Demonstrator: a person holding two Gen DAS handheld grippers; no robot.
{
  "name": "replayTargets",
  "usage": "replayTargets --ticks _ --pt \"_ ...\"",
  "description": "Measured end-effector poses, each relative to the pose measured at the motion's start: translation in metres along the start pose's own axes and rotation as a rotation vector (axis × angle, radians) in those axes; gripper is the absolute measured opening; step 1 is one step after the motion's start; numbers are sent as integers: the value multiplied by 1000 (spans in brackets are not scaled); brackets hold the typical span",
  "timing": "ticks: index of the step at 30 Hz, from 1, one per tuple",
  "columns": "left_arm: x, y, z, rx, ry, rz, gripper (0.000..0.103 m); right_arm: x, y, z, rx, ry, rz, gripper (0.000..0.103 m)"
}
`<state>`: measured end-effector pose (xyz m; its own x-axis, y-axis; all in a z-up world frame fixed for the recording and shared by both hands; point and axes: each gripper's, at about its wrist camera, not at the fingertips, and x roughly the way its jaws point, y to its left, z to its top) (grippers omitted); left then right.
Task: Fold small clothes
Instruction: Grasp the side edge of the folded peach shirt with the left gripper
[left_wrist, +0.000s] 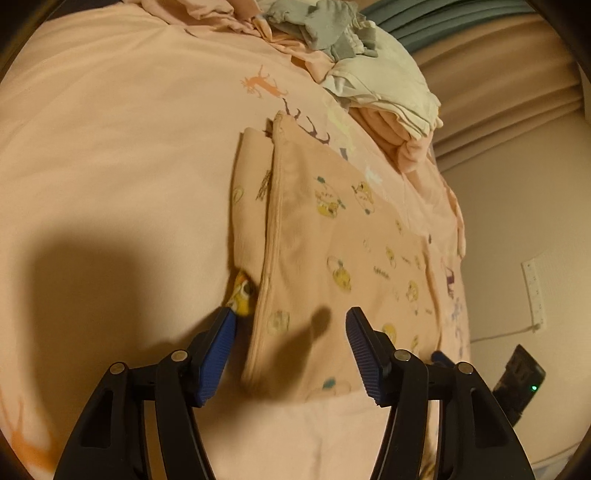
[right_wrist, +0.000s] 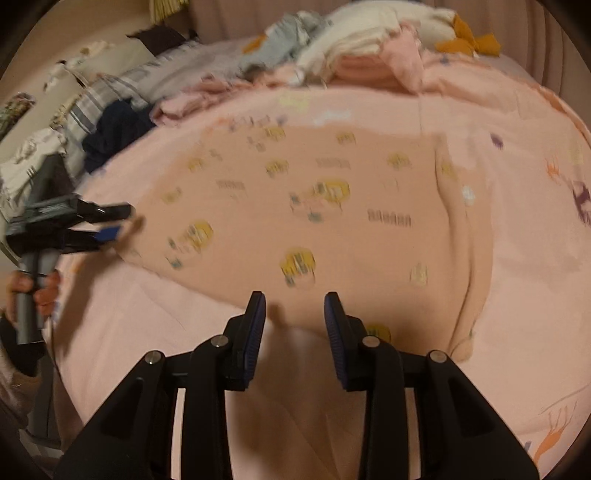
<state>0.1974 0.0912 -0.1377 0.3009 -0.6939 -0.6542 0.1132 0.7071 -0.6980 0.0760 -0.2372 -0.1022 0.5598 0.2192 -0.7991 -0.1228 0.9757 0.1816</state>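
Observation:
A small peach garment (left_wrist: 332, 236) with yellow chick prints lies flat on the pink bedspread, one side folded over along a seam. It also shows in the right wrist view (right_wrist: 314, 206), blurred. My left gripper (left_wrist: 291, 317) is open and empty, its blue pads just above the garment's near edge. It shows from the side in the right wrist view (right_wrist: 118, 221), at the garment's left corner. My right gripper (right_wrist: 294, 302) is open and empty, just over the garment's near edge. The right gripper's body shows at the left wrist view's right edge (left_wrist: 521, 380).
A pile of unfolded clothes, white, grey and pink (left_wrist: 369, 74), lies at the far end of the bed; it shows in the right wrist view (right_wrist: 351, 48) too. Striped and dark navy cloth (right_wrist: 114, 125) lies at the left. The bedspread (left_wrist: 110, 166) has animal prints. A wall (left_wrist: 517, 221) stands at right.

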Motion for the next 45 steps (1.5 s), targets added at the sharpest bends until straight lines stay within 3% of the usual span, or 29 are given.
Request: replayTargets --ticks 4,12,18,23,26,28,30,34,38,43,45 --pt "17 0 18 -33 35 -80 60 3 -5 24 66 -32 74 35" --pt "38 2 49 -121 35 -190 60 47 -7 60 148 -21 108 36" --pt "46 -12 57 -74 27 -138 59 82 -11 95 173 -3 88 35" --pt "47 -18 54 11 33 -12 23 110 -6 118 172 14 63 32" --pt "47 -17 51 37 48 21 16 127 0 126 148 35 39 21" --pt "48 -17 51 47 53 38 15 141 -2 125 155 77 6 12" --pt "48 -17 51 49 55 43 15 143 -3 125 153 72 -1 10" --pt "48 -17 51 43 60 49 15 125 0 121 139 79 0 11" --pt "48 -17 51 37 61 56 15 90 16 99 78 44 68 11" --pt "49 -22 51 48 64 88 15 88 31 64 15 123 68 11" --pt "49 -23 51 48 65 98 15 83 35 54 -13 115 47 11"
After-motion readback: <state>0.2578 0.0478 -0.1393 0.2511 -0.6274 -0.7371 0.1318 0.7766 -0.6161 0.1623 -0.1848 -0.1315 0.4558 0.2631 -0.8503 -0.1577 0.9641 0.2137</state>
